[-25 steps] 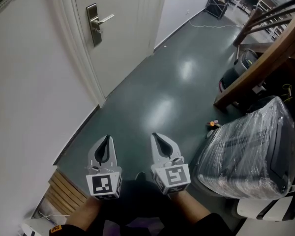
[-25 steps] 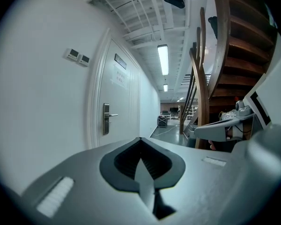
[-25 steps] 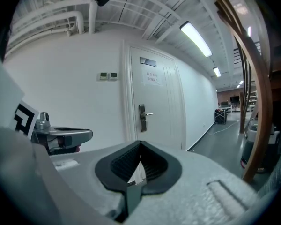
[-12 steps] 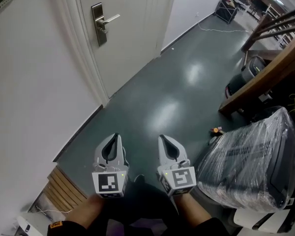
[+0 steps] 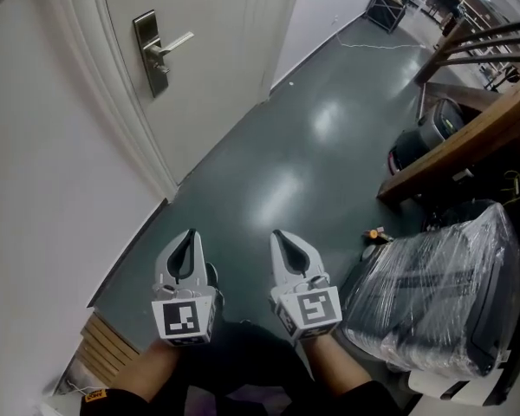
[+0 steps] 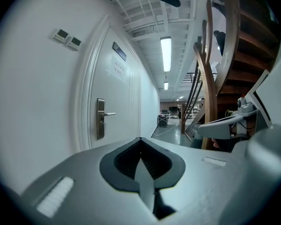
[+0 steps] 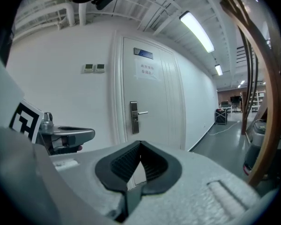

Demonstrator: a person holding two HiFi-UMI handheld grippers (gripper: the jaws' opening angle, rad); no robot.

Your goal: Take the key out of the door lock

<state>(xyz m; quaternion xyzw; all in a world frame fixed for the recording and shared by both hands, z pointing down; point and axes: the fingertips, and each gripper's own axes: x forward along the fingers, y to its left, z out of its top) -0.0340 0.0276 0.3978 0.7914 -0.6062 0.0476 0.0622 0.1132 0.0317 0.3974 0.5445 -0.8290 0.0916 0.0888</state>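
Note:
A white door (image 5: 208, 68) stands at the upper left of the head view, with a metal lock plate (image 5: 146, 53) and a lever handle (image 5: 172, 42). The plate is too small to make out a key on it. My left gripper (image 5: 190, 233) and right gripper (image 5: 278, 233) are held side by side low over the dark green floor, well short of the door. Both are shut with nothing between the jaws. The left gripper view shows its jaws (image 6: 140, 138) closed and the lock plate (image 6: 100, 124) far ahead. In the right gripper view the lock plate (image 7: 134, 117) is beyond the closed jaws (image 7: 140, 143).
A plastic-wrapped bin (image 5: 442, 276) stands at the right beside a wooden stair beam (image 5: 468, 133). A small orange object (image 5: 374, 232) lies on the floor. Wooden slats (image 5: 113, 345) sit at the lower left. Two wall panels (image 6: 68, 36) hang left of the door frame.
Both grippers have travelled along the corridor together, still shut and side by side. In the head view the lock plate now sits further left and slightly lower.

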